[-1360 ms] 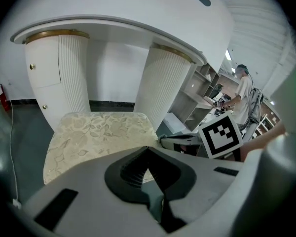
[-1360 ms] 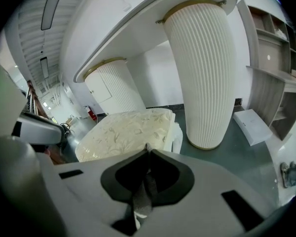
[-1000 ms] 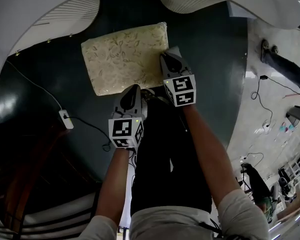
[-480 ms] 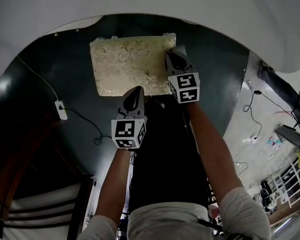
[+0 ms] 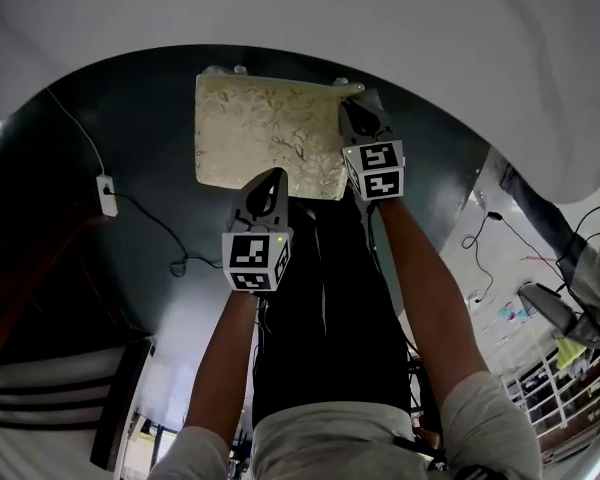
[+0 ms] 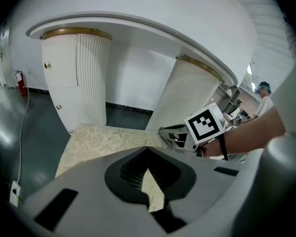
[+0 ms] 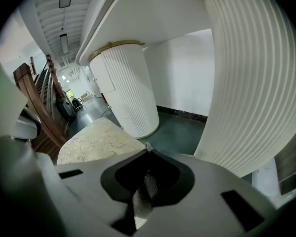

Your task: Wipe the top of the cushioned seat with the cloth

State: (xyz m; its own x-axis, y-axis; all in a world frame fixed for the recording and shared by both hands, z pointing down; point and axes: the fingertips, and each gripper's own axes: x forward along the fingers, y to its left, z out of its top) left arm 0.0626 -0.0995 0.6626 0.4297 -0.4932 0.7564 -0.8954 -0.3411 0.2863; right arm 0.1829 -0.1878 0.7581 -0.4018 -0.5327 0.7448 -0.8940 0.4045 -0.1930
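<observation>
One broad white table arches over everything, carried on fluted white pillars. Below it spreads a dark, glossy floor, where a thin cable trails from a small white adapter.

On that floor, under the table's edge, lies the cushioned seat, cream with a leaf pattern, its top facing up.

Both grippers point downward at it. The left gripper is at the seat's near edge. Its jaws are clenched on a wedge of cream leaf-patterned fabric that matches the seat's cover. The right gripper sits at the seat's far right corner, just beside the nearest pillar.

Smallest is the cloth, a narrow grey strip with a mesh weave. The right gripper's jaws are grasping it, with a small tuft poking out past their tips. Whether the cloth touches the seat cannot be made out.
</observation>
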